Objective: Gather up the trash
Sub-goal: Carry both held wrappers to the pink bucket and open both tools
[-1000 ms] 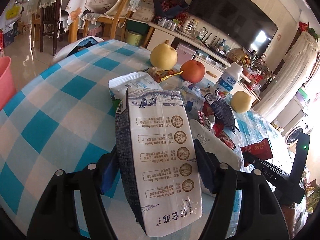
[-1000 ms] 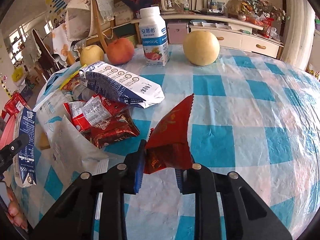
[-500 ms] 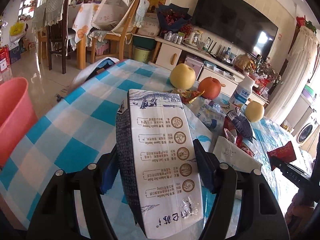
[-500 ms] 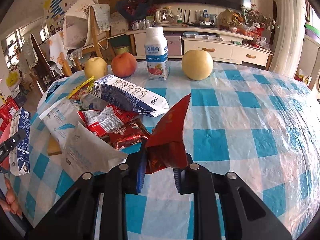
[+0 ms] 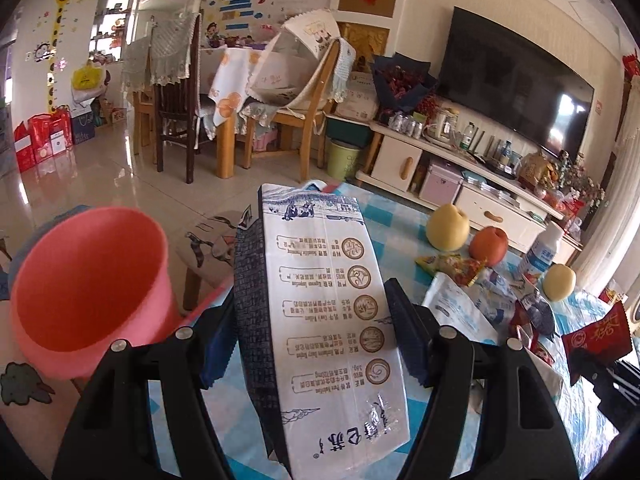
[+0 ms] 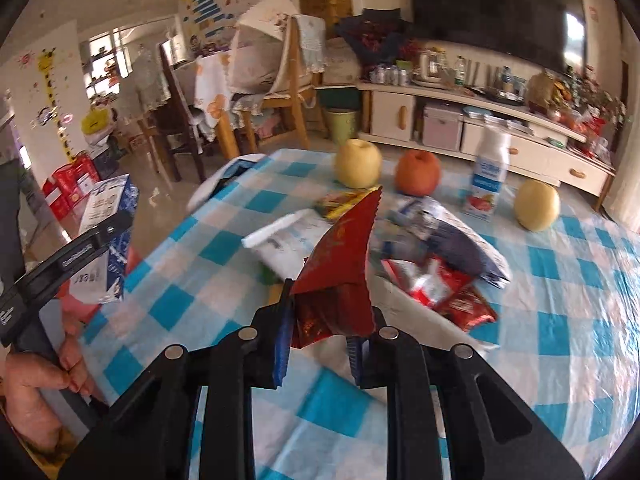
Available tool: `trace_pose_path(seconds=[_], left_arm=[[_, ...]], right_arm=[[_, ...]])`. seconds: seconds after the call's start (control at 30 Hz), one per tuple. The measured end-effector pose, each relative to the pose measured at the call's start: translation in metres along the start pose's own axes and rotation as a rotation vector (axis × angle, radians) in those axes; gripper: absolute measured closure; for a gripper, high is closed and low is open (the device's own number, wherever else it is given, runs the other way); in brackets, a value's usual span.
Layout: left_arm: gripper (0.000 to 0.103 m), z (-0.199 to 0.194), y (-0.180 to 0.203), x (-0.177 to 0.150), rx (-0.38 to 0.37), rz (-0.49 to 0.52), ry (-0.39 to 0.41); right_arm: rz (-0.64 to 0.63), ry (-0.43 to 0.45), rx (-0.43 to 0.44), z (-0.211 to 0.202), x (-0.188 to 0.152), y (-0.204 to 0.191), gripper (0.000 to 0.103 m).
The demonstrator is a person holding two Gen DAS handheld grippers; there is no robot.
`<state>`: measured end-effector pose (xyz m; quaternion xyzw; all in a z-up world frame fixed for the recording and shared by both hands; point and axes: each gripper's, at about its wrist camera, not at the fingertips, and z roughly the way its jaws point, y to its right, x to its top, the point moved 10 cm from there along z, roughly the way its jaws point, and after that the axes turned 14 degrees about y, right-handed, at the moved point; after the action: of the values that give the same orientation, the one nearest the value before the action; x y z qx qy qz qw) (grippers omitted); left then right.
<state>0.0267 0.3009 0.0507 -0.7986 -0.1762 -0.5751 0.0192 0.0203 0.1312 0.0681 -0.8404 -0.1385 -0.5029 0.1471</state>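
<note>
The left gripper (image 5: 312, 316) has its jaws pinching a flattened white and dark-blue milk bag (image 5: 324, 320), held up in the air. The bag's white face carries a column of round brown emblems with small print beside each, a blue ink drawing at its far end and large blue characters at its near end; its left side panel is dark blue with a fine pattern. It hangs over the near edge of the desk (image 5: 400, 212), just right of the pink bin (image 5: 88, 280), whose open mouth tilts toward the camera below and to the bag's left.

The right gripper (image 6: 320, 328) has its jaws pinching a crumpled red foil wrapper (image 6: 340, 264), which rises to a sharp point with a serrated edge and faint gold print. It is held above the desk, on the near side of the wrapper pile (image 6: 432, 268) lying on the blue-and-white checked cloth.

Beyond the pile, farther from the bin, stand a yellow pear (image 6: 357, 162), a red apple (image 6: 418, 172), a yogurt bottle (image 6: 489, 178) and a second pear (image 6: 536, 205). A hand (image 6: 36, 384) grips the left gripper's handle.
</note>
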Motion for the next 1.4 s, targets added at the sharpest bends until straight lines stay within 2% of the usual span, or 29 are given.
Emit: trace_pose_path(seconds=[0.2,0.33,0.5,0.67,0.8,0.87,0.9,0.93,0.97,1.1,1.2,1.3,1.4], left_arm=[[0.034,0.001,-0.083,0.032,0.173,-0.055,0.056],[0.034,0.003,-0.153,0.049,0.307,-0.104,0.074],[0.034,0.014,-0.231,0.040,0.419,-0.243,-0.003],[0.034,0.019,-0.273,0.032,0.487,-0.332,-0.040],[0.034,0.026,-0.288,0.022,0.515,-0.388,-0.078],[0.034,0.026,-0.295,0.019,0.539,-0.397,-0.084],[0.034,0.027,-0.298,0.019,0.552,-0.400,-0.083],[0.031,0.027,-0.300,0.018,0.565,-0.399,-0.084],[0.023,0.025,-0.302,0.016,0.581,-0.396,-0.083],[0.018,0.019,-0.305,0.019,0.613,-0.366,-0.047],[0.016,0.013,-0.298,0.030,0.608,-0.327,0.036],[0.013,0.011,-0.283,0.041,0.552,-0.305,0.111],[0.012,0.014,-0.256,0.052,0.478,-0.236,0.152]], right_arm=[[-0.146,-0.015,0.232,0.036,0.023,-0.140,0.079],[-0.248,-0.040,0.347,0.064,0.027,-0.221,0.079],[-0.336,-0.081,0.454,0.099,0.023,-0.298,0.079],[-0.415,-0.148,0.503,0.138,0.006,-0.344,0.079],[-0.440,-0.208,0.528,0.159,-0.011,-0.357,0.074],[-0.443,-0.201,0.500,0.163,-0.014,-0.356,0.058],[-0.422,-0.199,0.500,0.161,-0.015,-0.355,0.046],[-0.397,-0.192,0.501,0.159,-0.015,-0.355,0.038],[-0.373,-0.180,0.494,0.156,-0.012,-0.352,0.036],[-0.301,-0.123,0.420,0.144,-0.006,-0.327,0.018],[-0.219,-0.100,0.388,0.128,-0.006,-0.305,0.014],[-0.158,-0.075,0.350,0.115,-0.008,-0.279,0.013],[-0.138,-0.032,0.287,0.103,-0.008,-0.254,0.012]])
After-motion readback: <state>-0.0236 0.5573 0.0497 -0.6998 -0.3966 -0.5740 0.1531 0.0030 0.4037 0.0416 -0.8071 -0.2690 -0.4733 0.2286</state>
